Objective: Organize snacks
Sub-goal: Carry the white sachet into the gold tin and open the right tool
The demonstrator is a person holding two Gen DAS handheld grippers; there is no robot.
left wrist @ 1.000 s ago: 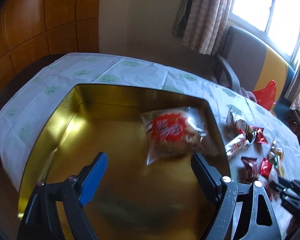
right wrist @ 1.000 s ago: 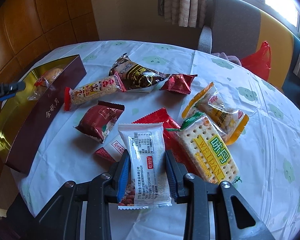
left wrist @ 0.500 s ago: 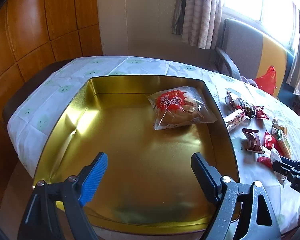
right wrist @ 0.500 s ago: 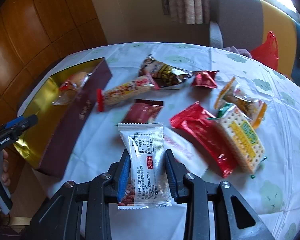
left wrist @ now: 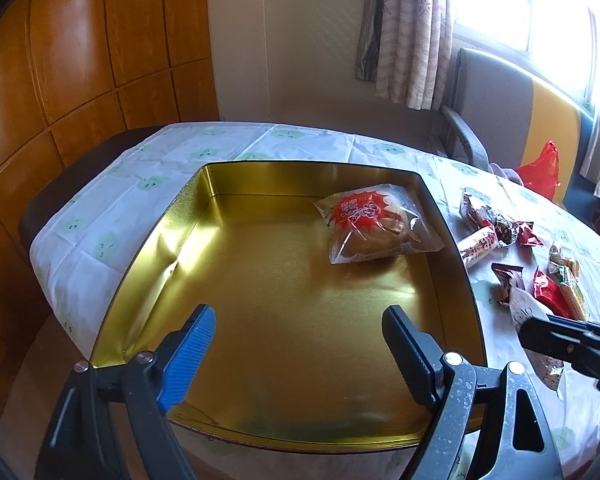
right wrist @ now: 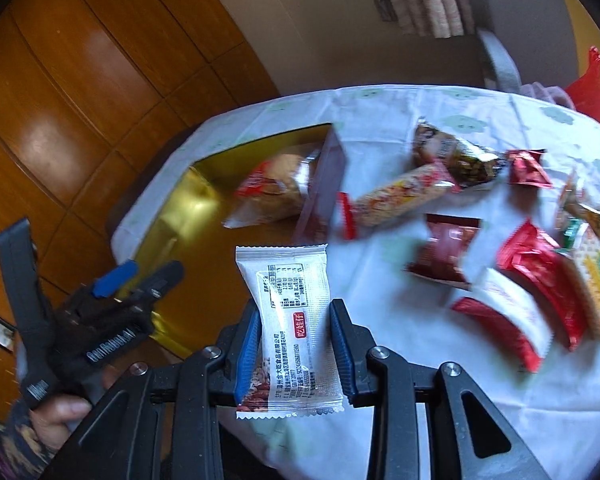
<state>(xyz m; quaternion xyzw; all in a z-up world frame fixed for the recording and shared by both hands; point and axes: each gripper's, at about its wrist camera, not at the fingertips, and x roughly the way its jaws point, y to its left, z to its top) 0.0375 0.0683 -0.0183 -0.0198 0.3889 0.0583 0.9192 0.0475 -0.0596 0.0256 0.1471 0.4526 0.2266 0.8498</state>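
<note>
A gold tin box (left wrist: pixel 204 236) stands on the table's left part and holds one clear packet with a red label (left wrist: pixel 374 224). My left gripper (left wrist: pixel 298 334) is open and empty above the box's near edge. My right gripper (right wrist: pixel 294 332) is shut on a white snack packet (right wrist: pixel 290 316) and holds it in the air above the box's near right corner (right wrist: pixel 168 236). The right gripper and its packet also show at the right edge of the left wrist view (left wrist: pixel 556 332). The left gripper shows in the right wrist view (right wrist: pixel 136 280), held by a hand.
Several loose snacks lie on the white tablecloth (right wrist: pixel 384 248) right of the box: a long rice bar (right wrist: pixel 400 196), a dark packet (right wrist: pixel 456 156), red packets (right wrist: pixel 444 256), a cracker pack (right wrist: pixel 596 276). A chair (left wrist: pixel 500 104) and red bag (left wrist: pixel 540 172) stand behind.
My right gripper has carried the white packet left, from over the loose snacks to over the box's corner. My left gripper has drawn back and up from the box, still open.
</note>
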